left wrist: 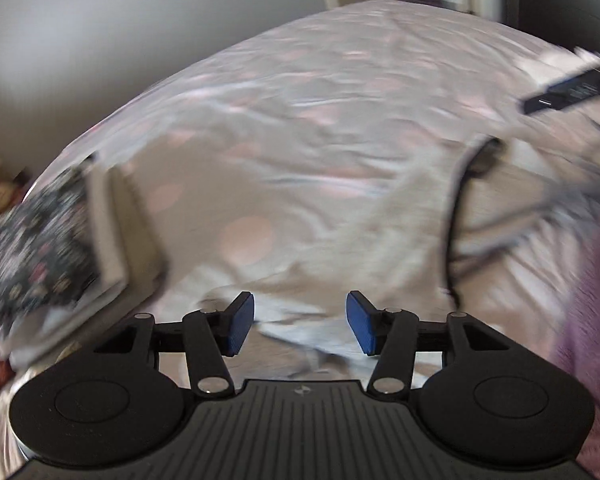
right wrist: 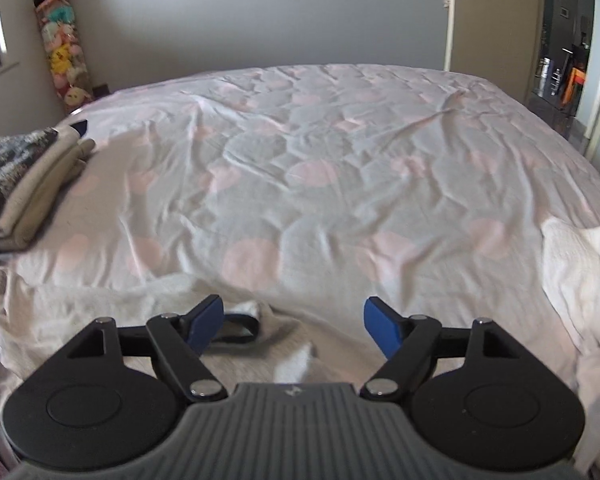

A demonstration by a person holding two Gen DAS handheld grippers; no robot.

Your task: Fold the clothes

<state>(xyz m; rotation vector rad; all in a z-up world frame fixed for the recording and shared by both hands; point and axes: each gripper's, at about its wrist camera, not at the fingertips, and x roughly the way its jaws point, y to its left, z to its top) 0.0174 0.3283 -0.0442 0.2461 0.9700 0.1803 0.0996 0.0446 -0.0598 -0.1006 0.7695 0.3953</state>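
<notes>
Item: one pale grey top (left wrist: 380, 216) with a dark-trimmed neck opening (left wrist: 466, 200), lying spread and rumpled on the bed (right wrist: 300, 152) at its near edge — we judge it the piece now to be folded. In the right wrist view we see the same garment's dark trim as a loop (right wrist: 236, 328) just beyond the left blue pad of the right tool (right wrist: 294, 328). Condition of tools: the left tool (left wrist: 300, 322) has its pads standing apart over the cloth, nothing between them; the right tool stands wide open likewise, pads clear of the fabric, gripping nothing. Handling, as we judge it: light, soft, limp knit — it will sag and drape from any single pinch, crease freely, and drag on the spotted sheet rather than slide cleanly. Not fragile; no stiffness to hold a fold unless laid flat and smoothed. Where we would take hold: at the hem or shoulder seams, one tool to each corner, pinching a doubled edge so the thin cloth does not slip from the pads; the trimmed neckline offers a firmer, thicker purchase. Also on the bed: a stack of folded clothes (right wrist: 24, 184) at the far left, well apart, and a white bundle of cloth (right wrist: 580, 276) at the right edge. The left wrist view is blurred, so finer detail we cannot tell.
</notes>
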